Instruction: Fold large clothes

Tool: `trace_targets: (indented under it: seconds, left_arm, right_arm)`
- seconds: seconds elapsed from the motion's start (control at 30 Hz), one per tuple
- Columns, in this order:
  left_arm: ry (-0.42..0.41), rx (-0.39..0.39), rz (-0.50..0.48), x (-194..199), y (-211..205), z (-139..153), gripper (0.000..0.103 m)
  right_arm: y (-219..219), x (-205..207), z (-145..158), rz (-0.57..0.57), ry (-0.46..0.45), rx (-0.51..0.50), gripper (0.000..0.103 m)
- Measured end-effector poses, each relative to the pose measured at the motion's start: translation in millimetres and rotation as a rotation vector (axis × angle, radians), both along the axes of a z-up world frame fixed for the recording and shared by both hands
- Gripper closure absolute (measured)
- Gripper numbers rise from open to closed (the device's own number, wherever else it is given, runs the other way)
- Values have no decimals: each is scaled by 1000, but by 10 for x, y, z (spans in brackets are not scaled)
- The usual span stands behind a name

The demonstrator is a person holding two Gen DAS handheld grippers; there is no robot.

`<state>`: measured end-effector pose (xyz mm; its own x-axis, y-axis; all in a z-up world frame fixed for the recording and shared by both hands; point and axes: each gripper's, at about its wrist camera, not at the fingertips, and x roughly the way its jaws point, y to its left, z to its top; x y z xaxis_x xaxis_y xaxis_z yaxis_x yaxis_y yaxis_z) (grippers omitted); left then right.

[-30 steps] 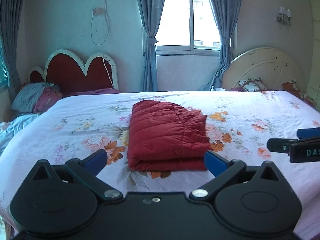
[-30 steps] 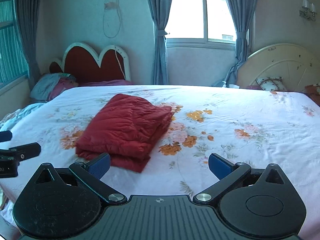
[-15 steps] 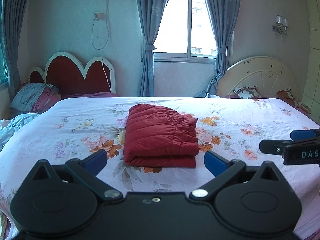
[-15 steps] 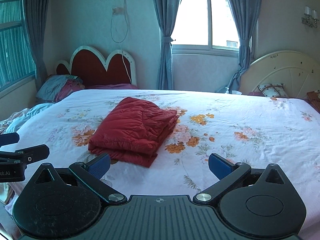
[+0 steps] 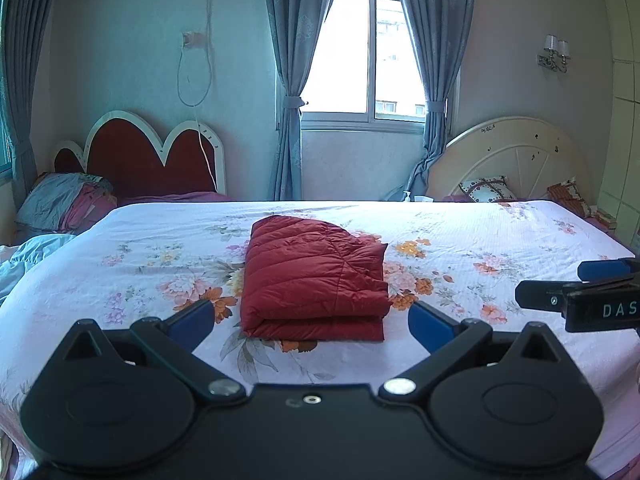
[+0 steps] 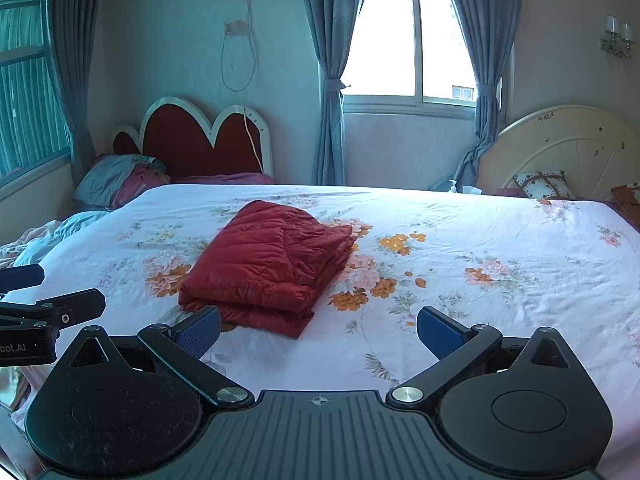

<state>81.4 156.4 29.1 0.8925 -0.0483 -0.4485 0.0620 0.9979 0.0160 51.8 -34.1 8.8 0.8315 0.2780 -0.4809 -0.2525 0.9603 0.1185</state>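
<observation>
The red quilted down jacket (image 5: pixel 316 280) lies on the bed (image 5: pixel 500 240) as a neat folded packet, a little left of the middle of the floral bedsheet (image 6: pixel 480 248). I judge that the folding is finished, or nearly so. The left claw (image 5: pixel 308 322) hangs above the near edge of the bed with its fingers wide apart and holds nothing. The right claw (image 6: pixel 318 330) is the same, spread and empty, just beside the left one. If any move is left, it is only to press the packet flat or to carry it away, which asks both claws to close on the thick folded edge. Behind the bed there is a window (image 5: pixel 368 52) with grey-blue curtains (image 5: pixel 292 80), a red heart-shaped headboard (image 5: pixel 148 156) and a cream round headboard (image 5: pixel 516 160).
</observation>
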Motion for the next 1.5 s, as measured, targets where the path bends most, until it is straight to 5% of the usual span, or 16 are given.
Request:
trace_targets:
  seconds: [1.5]
  left_arm:
    - [3,9,-20,64,-41,9,0]
  right_arm:
    - [-73,58,-22,-4,12,-5,0]
